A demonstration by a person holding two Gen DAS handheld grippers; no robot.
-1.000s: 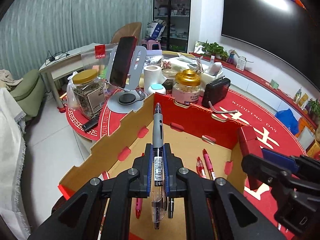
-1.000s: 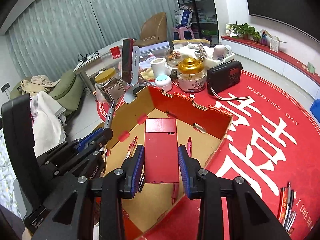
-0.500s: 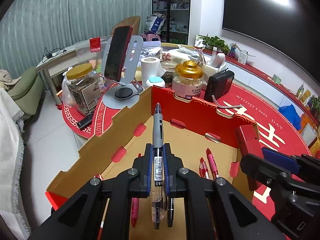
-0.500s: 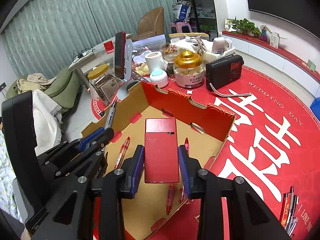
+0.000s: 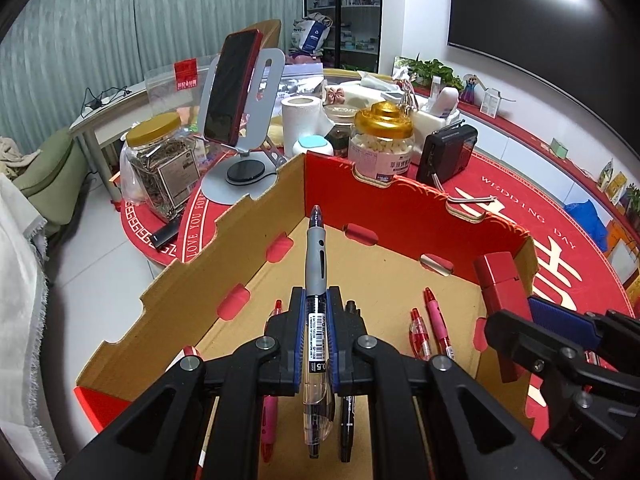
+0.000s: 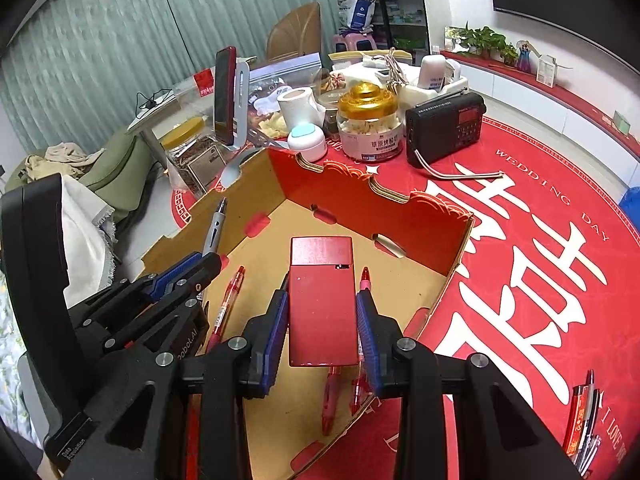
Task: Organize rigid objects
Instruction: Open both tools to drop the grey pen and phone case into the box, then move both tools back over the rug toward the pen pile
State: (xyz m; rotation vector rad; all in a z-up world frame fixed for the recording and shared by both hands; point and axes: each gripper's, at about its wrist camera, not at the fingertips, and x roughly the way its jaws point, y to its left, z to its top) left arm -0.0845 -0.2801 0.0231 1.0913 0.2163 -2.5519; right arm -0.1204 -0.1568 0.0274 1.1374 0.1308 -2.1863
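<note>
Seed jar: far left on the red tablecloth (image 6: 520, 240), the yellow-lidded jar of seeds (image 5: 164, 160) stands outside the box.
Phone stand: just right of the jar, a grey stand (image 5: 256, 120) props up a red-cased phone (image 5: 232, 92), tilted back.
Left gripper: the left gripper (image 5: 316, 312) hangs over the left part of the box, fingers pinched together on the gel pen.
Gel pen: the gel pen (image 5: 316, 264), grey grip and clear barrel, points forward and up out of the jaws, above the box floor and not touching it.
Box: the open cardboard box (image 5: 248, 216), red outside and brown inside, sits below both grippers; 2 red pens (image 5: 432, 328) lie on its floor right of the left gripper, and a black pen (image 5: 347, 412) lies under it.
Right gripper: the right gripper (image 6: 322, 320) is over the middle of the box, fingers clamped on the sides of the red case.
Red case: the flat red case (image 6: 322, 300) is held lengthwise between the blue pads (image 6: 276, 332), above the box floor, with red pens below it.
Back row: behind the box stand a gold-lidded jar (image 6: 370, 124) and, right of it, a black radio (image 6: 444, 128).
Far right: a small bunch of pens (image 6: 586, 420) lies on the tablecloth, well apart from the box.
</note>
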